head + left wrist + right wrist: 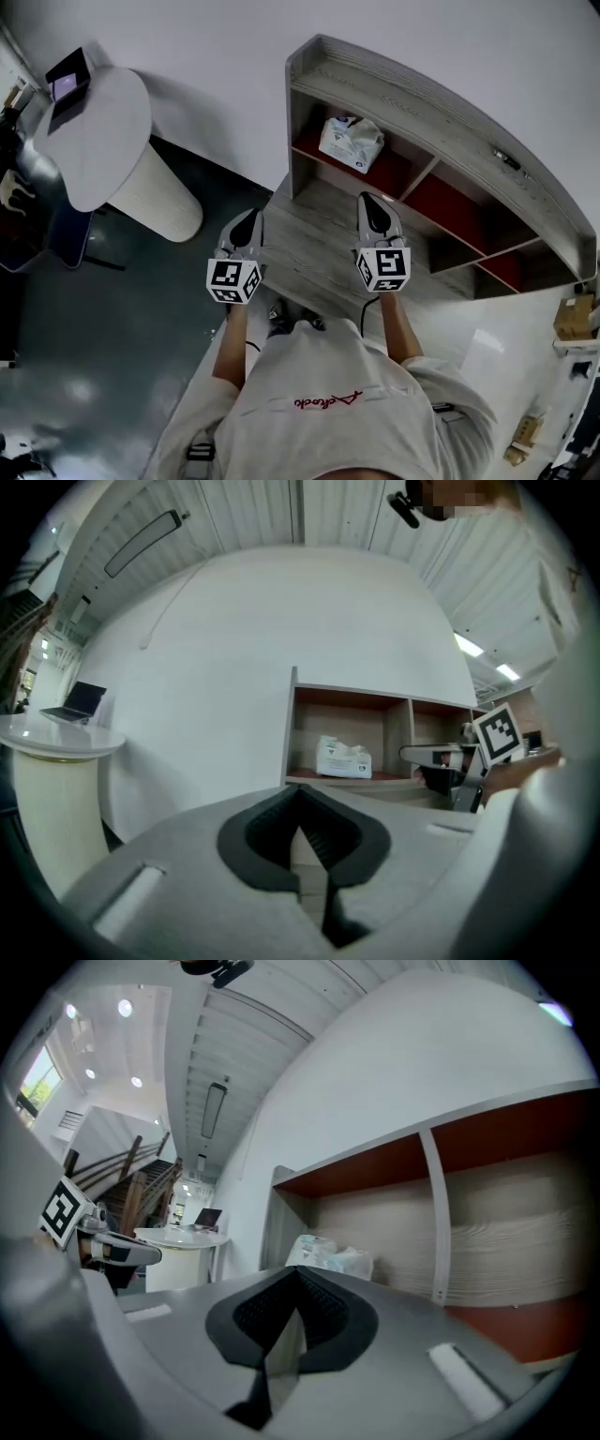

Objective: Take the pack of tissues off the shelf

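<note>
Pack of tissues (pixel 351 142): we find it on the red floor of the shelf's leftmost compartment, white and crumpled at the top, with neither gripper touching it

Shelf (pixel 441 105): a pale wood-grain unit against the white wall, split by upright dividers, its compartments floored in red

Wooden tabletop (pixel 309 248): it runs along the front of the shelf, nearer to us than the pack, and both grippers hang over it

Right gripper (pixel 373 202): we see it over the wooden tabletop, pointing at the shelf, a little right of the pack and short of it; its fingers are clenched together with nothing between them

Left gripper (pixel 247 217): it hovers at the left edge of the wooden tabletop, level with the right gripper and apart from it; its fingers are clenched too, on nothing, and in its own view the pack shows beyond them, inside the compartment

Round tabletop (pixel 103 131): white, on a ribbed white base, standing at the far left and well apart from the shelf

Laptop (pixel 67 82): open, on the far edge of the round tabletop

Floor (pixel 112 356): dark and glossy, to the left of the wooden tabletop
</note>
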Tool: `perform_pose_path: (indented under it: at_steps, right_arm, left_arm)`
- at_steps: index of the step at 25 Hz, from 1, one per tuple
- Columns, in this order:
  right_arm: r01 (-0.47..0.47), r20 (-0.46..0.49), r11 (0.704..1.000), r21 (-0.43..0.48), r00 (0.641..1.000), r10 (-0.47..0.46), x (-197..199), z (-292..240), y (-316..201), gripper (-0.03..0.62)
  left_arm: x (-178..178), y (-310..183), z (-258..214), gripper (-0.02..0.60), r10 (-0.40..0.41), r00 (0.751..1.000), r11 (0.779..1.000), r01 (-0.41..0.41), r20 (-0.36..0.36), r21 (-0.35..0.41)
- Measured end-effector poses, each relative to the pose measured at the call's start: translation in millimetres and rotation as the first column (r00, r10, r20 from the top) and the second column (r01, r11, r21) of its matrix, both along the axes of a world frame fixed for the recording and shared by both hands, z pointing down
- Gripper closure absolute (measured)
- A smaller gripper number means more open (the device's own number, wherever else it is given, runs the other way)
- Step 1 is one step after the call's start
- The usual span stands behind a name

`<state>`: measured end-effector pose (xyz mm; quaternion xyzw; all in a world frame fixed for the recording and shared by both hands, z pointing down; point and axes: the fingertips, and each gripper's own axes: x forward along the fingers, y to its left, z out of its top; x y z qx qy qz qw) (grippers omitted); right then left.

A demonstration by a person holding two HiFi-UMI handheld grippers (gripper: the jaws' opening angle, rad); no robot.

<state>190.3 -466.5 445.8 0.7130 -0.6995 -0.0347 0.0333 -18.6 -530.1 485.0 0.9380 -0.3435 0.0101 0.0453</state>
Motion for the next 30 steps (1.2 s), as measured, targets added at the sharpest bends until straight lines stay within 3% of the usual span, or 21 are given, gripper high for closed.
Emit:
perform_pose_path:
  at_steps: [8, 13, 17, 20, 21, 22, 25, 30]
  right_arm:
    - [-0.183, 0.001, 0.983, -0.012, 0.983, 0.183, 33.6, 4.2, 11.4, 0.588]
    - [-0.274, 0.013, 0.962, -0.022, 0.962, 0.274, 55.6, 9.7, 22.6, 0.588]
    - [-0.301, 0.019, 0.953, -0.027, 0.953, 0.302, 62.5, 14.0, 21.3, 0.586]
    - [-0.271, 0.036, 0.962, -0.027, 0.962, 0.271, 57.6, 15.6, 10.5, 0.586]
    - [-0.254, 0.045, 0.967, -0.027, 0.966, 0.255, 55.2, 15.9, 5.2, 0.549]
    - [-0.24, 0.054, 0.97, -0.029, 0.969, 0.241, 53.2, 16.1, -0.3, 0.456]
    - [-0.219, 0.071, 0.975, -0.046, 0.972, 0.222, 50.2, 19.4, -14.5, 0.33]
    - [-0.203, 0.058, 0.976, -0.071, 0.977, 0.208, 43.2, 24.9, -31.7, 0.293]
  left_arm:
    - [64.1, -27.7, -6.4, 0.581, 0.206, 0.978, 0.979, -0.206, -0.016, 0.005]
    - [90.6, -31.0, -2.2, 0.581, 0.285, 0.959, 0.959, -0.285, -0.003, -0.006]
    - [102.5, -34.6, -1.0, 0.581, 0.32, 0.947, 0.947, -0.32, 0.004, -0.009]
    - [104.3, -36.9, 1.5, 0.581, 0.331, 0.943, 0.943, -0.331, 0.011, -0.015]
    - [104.0, -38.4, 2.1, 0.581, 0.332, 0.943, 0.943, -0.332, 0.013, -0.016]
    - [103.4, -40.3, 2.5, 0.581, 0.332, 0.943, 0.943, -0.331, 0.014, -0.017]
    - [100.1, -46.7, 4.1, 0.581, 0.324, 0.946, 0.946, -0.323, 0.018, -0.018]
    - [93.3, -54.6, 7.1, 0.581, 0.307, 0.951, 0.951, -0.307, 0.02, -0.025]
